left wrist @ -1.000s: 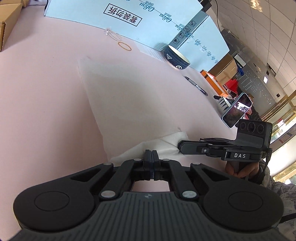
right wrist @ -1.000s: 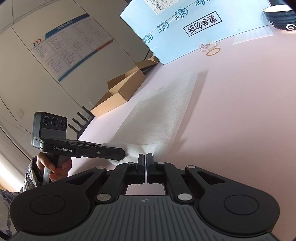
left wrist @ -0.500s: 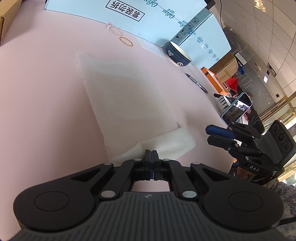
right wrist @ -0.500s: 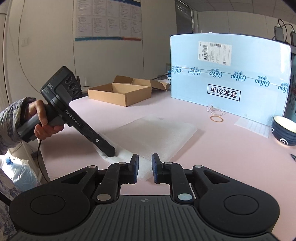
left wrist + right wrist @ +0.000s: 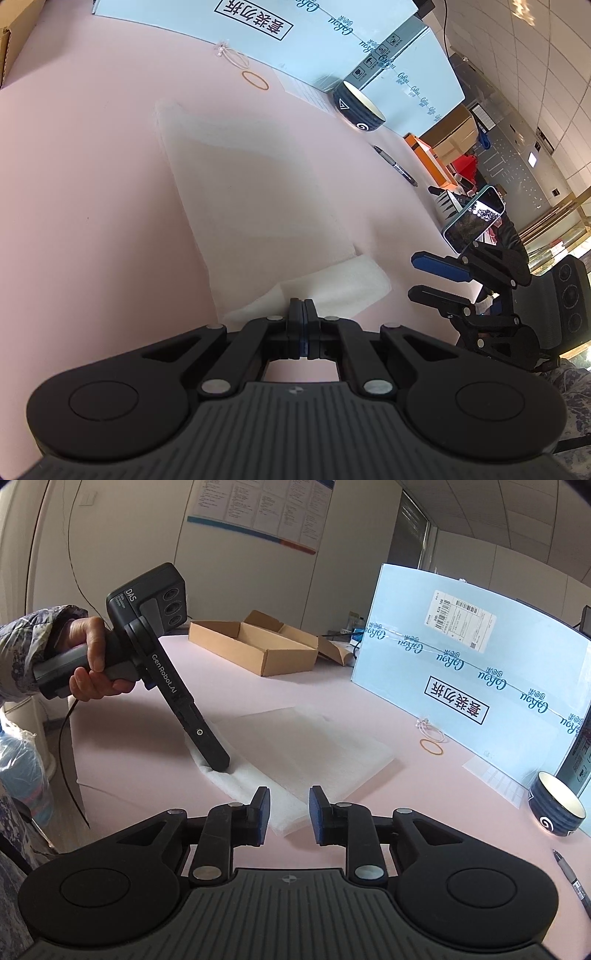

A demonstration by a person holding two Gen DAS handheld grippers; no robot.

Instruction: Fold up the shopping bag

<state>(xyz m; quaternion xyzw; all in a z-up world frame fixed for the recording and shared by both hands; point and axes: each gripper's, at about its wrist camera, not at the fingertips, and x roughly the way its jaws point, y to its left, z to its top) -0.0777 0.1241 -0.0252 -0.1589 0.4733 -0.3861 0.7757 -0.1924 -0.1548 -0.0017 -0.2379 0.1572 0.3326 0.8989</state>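
left wrist view: the left gripper [image 5: 303,308] sits low in the middle of the frame, its jaws pressed together on the near folded edge of the white shopping bag [image 5: 255,206]. the bag lies flat on the pink table [image 5: 85,192] and stretches from the jaws toward the upper left of the frame, with a folded flap sticking out to the right just above the jaws. at the right edge the right gripper [image 5: 417,277] hangs above the table, just beside the flap and not touching it; its jaws are opening, with nothing between them. farther up are a rubber band [image 5: 255,80], a dark blue bowl [image 5: 358,107], a pen [image 5: 395,165] and a pale blue box [image 5: 332,33] along the top. a phone [image 5: 474,218] stands at the right.

right wrist view: the right gripper [image 5: 290,816] fills the bottom of the frame, its jaws a narrow gap apart and opening, empty, with the near corner of the bag [image 5: 306,753] lying on the table below them. in the left half a hand [image 5: 92,657] holds the left gripper [image 5: 221,764], which slants down to the bag's left folded edge and pinches it there. the bag lies in the middle of the frame. behind it a cardboard tray [image 5: 258,646] sits at the upper middle, the pale blue box [image 5: 461,664] stands at the right, and the bowl [image 5: 557,808] sits at the lower right with the pen [image 5: 572,878] below it.
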